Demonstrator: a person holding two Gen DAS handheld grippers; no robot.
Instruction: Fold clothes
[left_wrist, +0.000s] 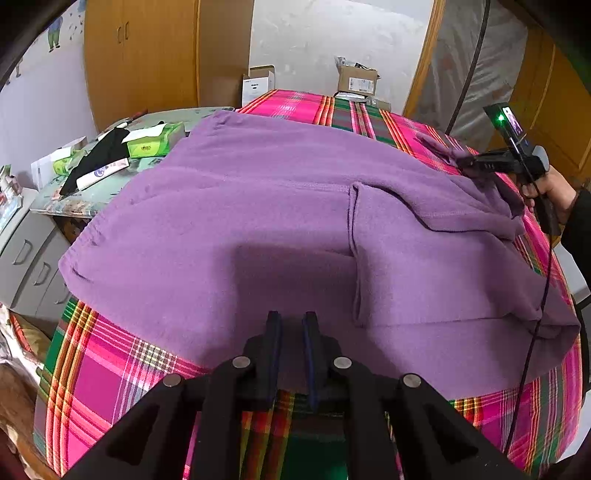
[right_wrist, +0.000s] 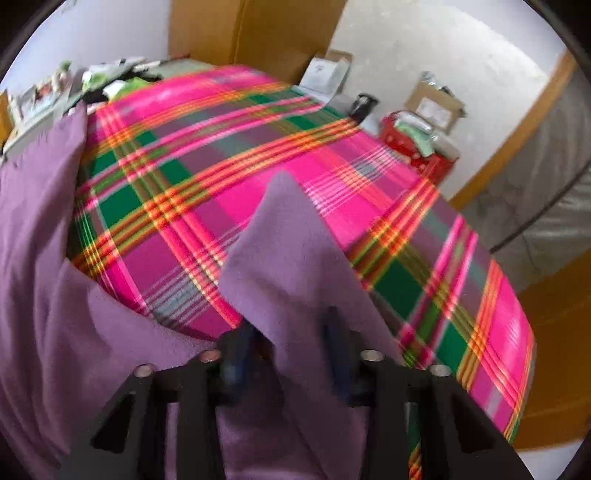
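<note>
Blurring hides right gripper (right_wrist: 291, 332) jaws in purple garment (right_wrist: 288, 258); grip untellable.

both grippers are matte black with round silver bolts, dark blue pads on the fingers (left_wrist: 274, 343), black cable (left_wrist: 532, 332), dark sleeve (left_wrist: 580, 229).

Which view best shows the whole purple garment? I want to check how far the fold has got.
The left wrist view: the purple garment lies spread over the plaid cloth, one flap folded in. The right wrist view is blurred and shows only a raised corner at the right gripper.
</note>
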